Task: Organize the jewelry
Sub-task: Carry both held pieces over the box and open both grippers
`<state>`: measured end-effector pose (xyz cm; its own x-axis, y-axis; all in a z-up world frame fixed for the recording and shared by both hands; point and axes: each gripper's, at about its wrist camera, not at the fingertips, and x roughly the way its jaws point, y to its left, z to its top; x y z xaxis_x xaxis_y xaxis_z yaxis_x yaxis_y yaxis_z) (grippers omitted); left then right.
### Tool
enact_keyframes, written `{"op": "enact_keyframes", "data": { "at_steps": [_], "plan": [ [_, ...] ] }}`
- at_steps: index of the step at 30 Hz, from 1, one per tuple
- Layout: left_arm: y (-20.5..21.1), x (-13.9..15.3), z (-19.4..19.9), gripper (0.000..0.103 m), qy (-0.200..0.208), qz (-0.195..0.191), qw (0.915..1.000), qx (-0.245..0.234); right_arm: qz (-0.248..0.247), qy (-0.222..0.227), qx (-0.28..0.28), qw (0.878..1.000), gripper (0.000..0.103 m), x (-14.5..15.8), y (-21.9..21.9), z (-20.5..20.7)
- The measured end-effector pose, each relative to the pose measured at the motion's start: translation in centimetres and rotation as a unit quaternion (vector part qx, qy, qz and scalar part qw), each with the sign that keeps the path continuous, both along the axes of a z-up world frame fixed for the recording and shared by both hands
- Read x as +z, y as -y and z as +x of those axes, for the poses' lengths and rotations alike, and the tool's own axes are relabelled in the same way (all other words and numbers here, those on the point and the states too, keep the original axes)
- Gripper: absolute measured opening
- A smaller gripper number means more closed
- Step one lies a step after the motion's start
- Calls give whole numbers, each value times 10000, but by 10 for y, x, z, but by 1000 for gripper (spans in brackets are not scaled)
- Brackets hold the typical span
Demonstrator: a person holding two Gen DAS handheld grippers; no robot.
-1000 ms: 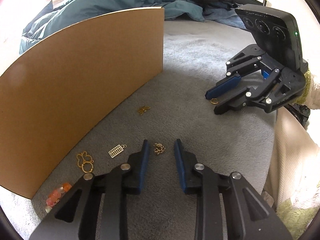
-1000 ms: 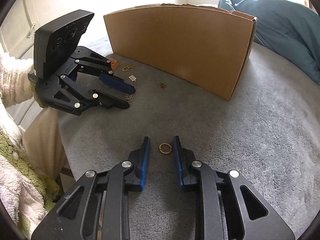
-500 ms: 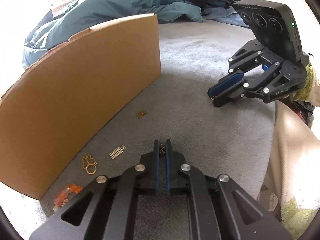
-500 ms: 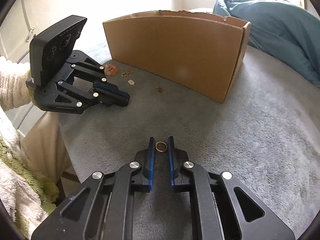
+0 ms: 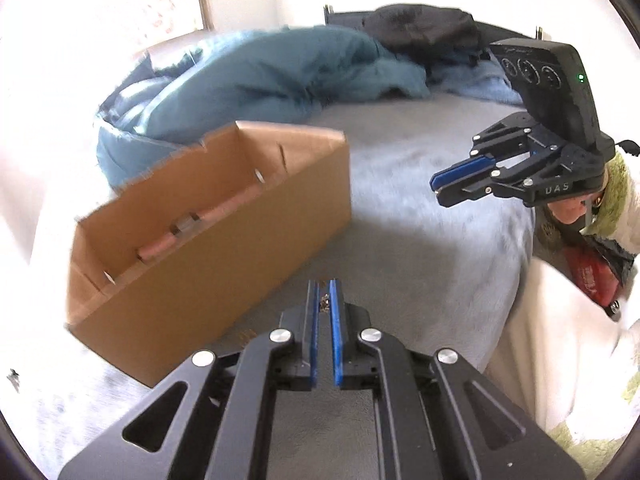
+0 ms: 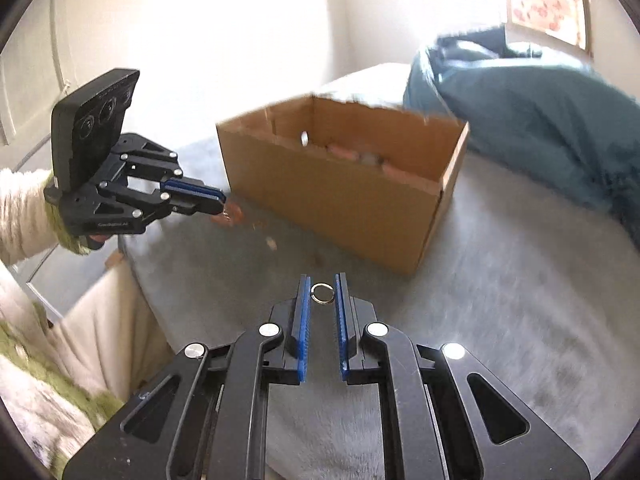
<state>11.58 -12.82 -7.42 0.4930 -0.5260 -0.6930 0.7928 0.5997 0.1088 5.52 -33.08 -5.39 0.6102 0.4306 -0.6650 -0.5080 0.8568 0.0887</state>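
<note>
My left gripper (image 5: 323, 286) is shut on a small gold chain piece (image 5: 323, 304), lifted above the grey blanket (image 5: 420, 248). My right gripper (image 6: 323, 280) is shut on a gold ring (image 6: 322, 293), also off the blanket. An open cardboard box (image 5: 224, 272) stands ahead and left of the left gripper, with blurred pinkish things inside. In the right wrist view the box (image 6: 320, 196) is straight ahead, and the left gripper (image 6: 222, 202) hovers at its left end. The right gripper (image 5: 438, 188) shows at the right of the left wrist view.
Loose jewelry lies on the blanket in front of the box: orange beads (image 6: 230, 216) and a small charm (image 6: 272, 243). A teal duvet (image 5: 260, 76) is piled behind the box, dark clothes (image 5: 420, 28) beyond. The blanket's edge (image 6: 132, 264) drops off by a person's fuzzy sleeve (image 6: 24, 208).
Both grippers closed on their pieces, the left on the chain and the right on the ring, then rose off the blanket. The box's open top has come into sight.
</note>
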Motion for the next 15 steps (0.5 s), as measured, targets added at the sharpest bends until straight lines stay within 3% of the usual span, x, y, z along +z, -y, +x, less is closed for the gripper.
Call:
{"op": "enact_keyframes", "data": {
  "at_steps": [9, 15],
  "plan": [
    [-16, 54, 40, 5, 407, -457, 9977, 277, 264, 614, 260, 9974, 10, 59, -21, 49],
    [0, 46, 99, 5, 125, -512, 9976, 447, 370, 260, 302, 9985, 10, 42, -24, 114]
  ]
}}
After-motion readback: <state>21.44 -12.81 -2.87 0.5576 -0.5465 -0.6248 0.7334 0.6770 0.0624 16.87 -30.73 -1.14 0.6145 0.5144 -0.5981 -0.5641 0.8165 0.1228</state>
